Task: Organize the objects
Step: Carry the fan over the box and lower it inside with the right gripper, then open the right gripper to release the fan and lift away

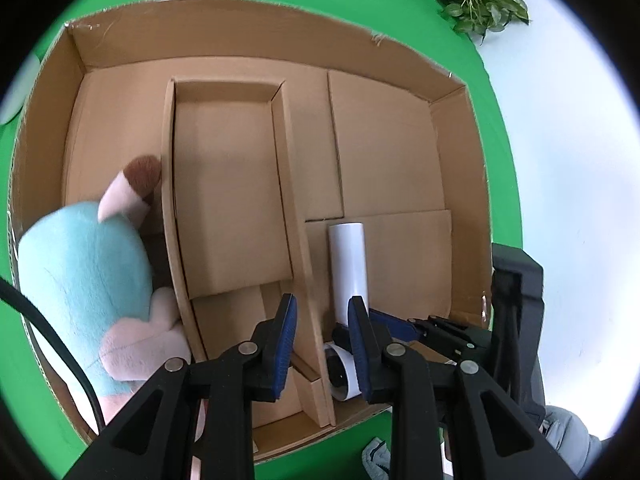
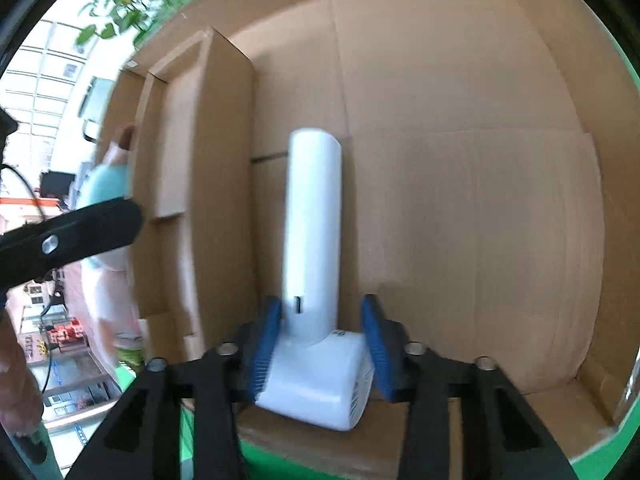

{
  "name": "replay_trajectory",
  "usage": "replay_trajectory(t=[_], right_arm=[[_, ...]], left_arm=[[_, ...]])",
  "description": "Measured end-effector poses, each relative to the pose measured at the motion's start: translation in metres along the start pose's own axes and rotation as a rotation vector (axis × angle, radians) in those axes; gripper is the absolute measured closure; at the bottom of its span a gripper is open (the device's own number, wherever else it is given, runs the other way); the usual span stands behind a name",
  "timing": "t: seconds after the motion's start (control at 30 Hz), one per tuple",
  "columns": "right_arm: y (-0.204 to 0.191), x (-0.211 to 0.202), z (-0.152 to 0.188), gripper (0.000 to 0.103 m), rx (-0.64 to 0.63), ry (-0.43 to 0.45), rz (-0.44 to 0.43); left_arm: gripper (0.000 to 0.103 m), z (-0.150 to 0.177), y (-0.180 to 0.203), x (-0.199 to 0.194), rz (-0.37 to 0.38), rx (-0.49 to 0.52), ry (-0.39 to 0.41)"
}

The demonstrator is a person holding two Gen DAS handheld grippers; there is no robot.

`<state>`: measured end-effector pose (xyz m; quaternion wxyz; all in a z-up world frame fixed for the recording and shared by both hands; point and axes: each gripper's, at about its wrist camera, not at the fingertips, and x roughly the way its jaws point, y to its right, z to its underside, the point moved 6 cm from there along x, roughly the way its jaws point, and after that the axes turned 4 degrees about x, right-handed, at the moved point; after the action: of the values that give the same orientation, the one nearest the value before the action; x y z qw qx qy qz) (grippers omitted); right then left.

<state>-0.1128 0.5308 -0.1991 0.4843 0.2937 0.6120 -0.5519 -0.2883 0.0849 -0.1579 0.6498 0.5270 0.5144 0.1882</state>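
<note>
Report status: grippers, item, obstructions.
Left gripper open, empty. Right gripper around white hair dryer in cardboard box; contact unclear. Plush toy in left compartment, apart.

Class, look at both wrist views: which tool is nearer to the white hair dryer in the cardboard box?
Right. The right tool has its fingers on either side of the white hair dryer; the left tool hovers open above the cardboard box, empty.

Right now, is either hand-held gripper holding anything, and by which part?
The right hand-held gripper holds the white hair dryer by its body; the left holds nothing.
</note>
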Motion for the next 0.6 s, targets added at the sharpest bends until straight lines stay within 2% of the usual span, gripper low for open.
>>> replay_trajectory(t=[0.1, 0.5, 0.6], right_arm=[[-0.009, 0.001, 0.013, 0.076, -0.008, 0.003, -0.002], [-0.043, 0.006, 0.057, 0.077, 0.048, -0.015, -0.075], [-0.05, 0.004, 0.069, 0.077, 0.046, -0.011, -0.067]], left_arm=[[0.078, -0.001, 0.004, 0.011, 0.014, 0.004, -0.009], [0.078, -0.005, 0.001, 0.04, 0.075, -0.007, -0.055], [0.078, -0.002, 0.003, 0.048, 0.074, 0.003, -0.073]])
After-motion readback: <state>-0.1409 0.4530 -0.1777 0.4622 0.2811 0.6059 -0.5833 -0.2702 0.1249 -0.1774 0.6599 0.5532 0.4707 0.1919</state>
